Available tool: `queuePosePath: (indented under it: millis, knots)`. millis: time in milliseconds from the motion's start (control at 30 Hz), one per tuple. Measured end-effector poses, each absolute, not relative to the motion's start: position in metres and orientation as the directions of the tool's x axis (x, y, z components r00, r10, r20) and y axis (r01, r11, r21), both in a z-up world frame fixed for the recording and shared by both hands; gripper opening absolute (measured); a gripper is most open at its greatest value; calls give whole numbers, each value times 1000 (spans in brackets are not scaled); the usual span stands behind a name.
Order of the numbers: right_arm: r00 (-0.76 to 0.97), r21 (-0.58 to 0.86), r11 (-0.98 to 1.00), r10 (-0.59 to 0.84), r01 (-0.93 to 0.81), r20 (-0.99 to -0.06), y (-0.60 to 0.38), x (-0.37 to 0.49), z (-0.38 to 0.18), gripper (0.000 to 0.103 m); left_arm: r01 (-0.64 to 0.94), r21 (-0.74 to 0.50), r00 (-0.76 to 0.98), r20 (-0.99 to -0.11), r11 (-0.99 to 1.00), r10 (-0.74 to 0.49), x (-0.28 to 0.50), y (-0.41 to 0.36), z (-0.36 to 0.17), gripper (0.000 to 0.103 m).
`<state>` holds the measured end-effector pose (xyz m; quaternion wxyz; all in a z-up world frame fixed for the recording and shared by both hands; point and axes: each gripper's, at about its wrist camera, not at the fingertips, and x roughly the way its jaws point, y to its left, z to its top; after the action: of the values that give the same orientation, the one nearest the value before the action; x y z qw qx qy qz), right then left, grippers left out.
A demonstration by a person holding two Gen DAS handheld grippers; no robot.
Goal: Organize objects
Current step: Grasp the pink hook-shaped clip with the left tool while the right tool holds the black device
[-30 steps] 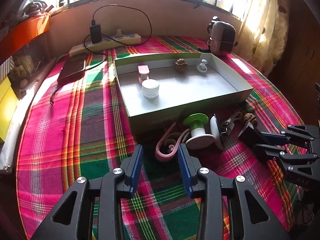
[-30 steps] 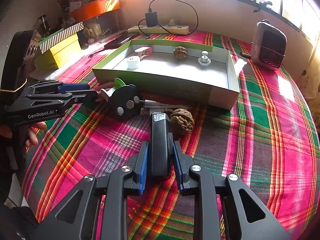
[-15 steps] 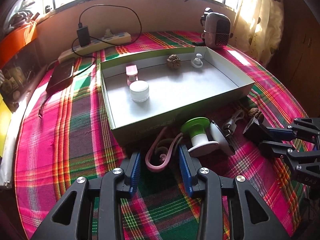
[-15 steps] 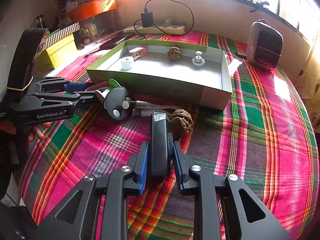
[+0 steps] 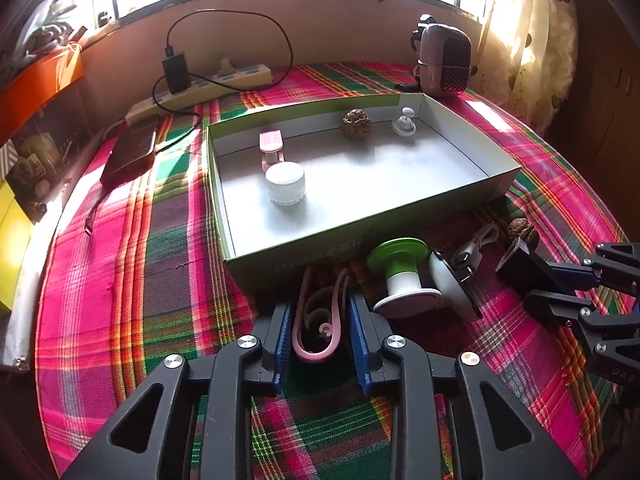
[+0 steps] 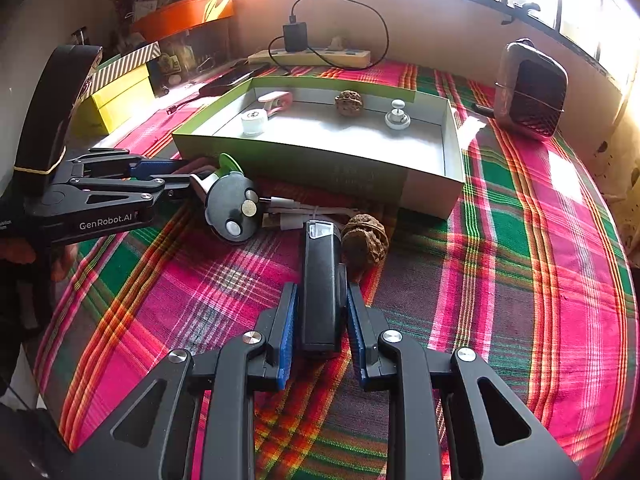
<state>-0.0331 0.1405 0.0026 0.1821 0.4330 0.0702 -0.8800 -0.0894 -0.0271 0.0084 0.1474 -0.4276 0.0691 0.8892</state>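
Bright windows are seen behind a round worktop (image 6: 520, 264) that is covered with a pink and green checked cloth.

A pink hook (image 5: 318, 320) is lying on the cloth, just in front of the near wall of a shallow green box (image 5: 360, 240). The left gripper (image 5: 318, 334) is placed around the hook, and its fingers have just been closing, so the hook is now squeezed between the blue pads (image 5: 282, 336).

A black bar (image 6: 320, 288) is gripped between the narrow-set fingers of the right gripper (image 6: 320, 332), with its far end pointed at the box. A walnut (image 6: 366, 242) is seen just beside the bar's far end.

Between the two grippers a green and white spool (image 5: 400, 272) is found, with a dark round disc (image 6: 232, 212) right next to it and a bundled white cable (image 6: 296, 216) near the walnut.

Inside the box a white jar (image 5: 286, 182), a pink clip (image 5: 271, 146), a second walnut (image 5: 357, 123) and a small white knob (image 5: 404, 123) are kept, well apart from one another.

Behind the box a power strip (image 5: 208, 88) with a black charger (image 5: 175, 72) is laid by the wall, and a small heater (image 6: 532, 88) is stood at the far right. A person's hand (image 6: 24, 252) is seen at the left gripper's handle.
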Motion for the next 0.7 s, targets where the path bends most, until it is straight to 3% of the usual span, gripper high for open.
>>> queuePosePath:
  millis: [700]
  knots:
    - [-568,29,-926,-255,377,-783,141,-31,2,25,-269,-21,-603,-776,-963,185,-84,-35,8,21]
